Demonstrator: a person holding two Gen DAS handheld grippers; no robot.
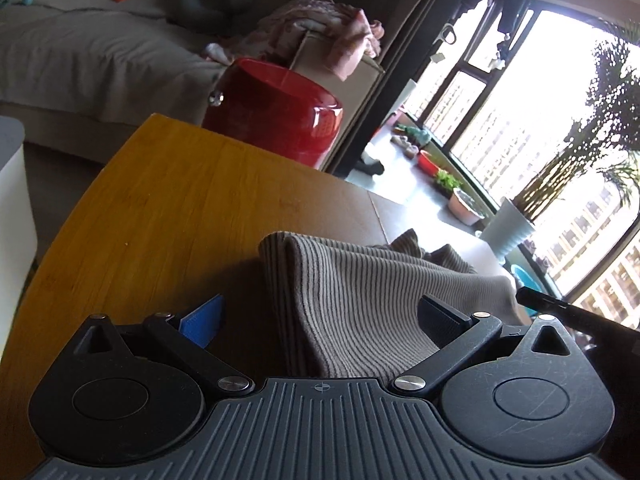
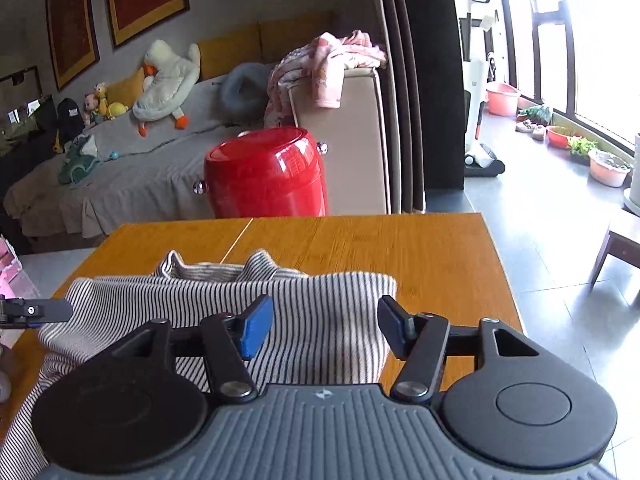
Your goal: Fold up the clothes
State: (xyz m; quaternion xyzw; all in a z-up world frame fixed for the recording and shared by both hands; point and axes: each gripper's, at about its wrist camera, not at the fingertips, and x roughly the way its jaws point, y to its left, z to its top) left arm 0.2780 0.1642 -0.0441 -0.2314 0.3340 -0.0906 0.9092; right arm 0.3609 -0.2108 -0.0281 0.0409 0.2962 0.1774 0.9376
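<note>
The striped garment (image 2: 224, 304) is found folded on the wooden table (image 2: 420, 256), lying between and ahead of both grippers. Left gripper (image 1: 320, 316) and right gripper (image 2: 326, 326) jaws are observed spread apart, gripping nothing.

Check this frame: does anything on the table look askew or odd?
Only the striped garment: it lies bunched and half-folded on the wooden table, one end trailing over the near edge. Both the left gripper and the right gripper are open, holding nothing. No spill or damage shows.
</note>
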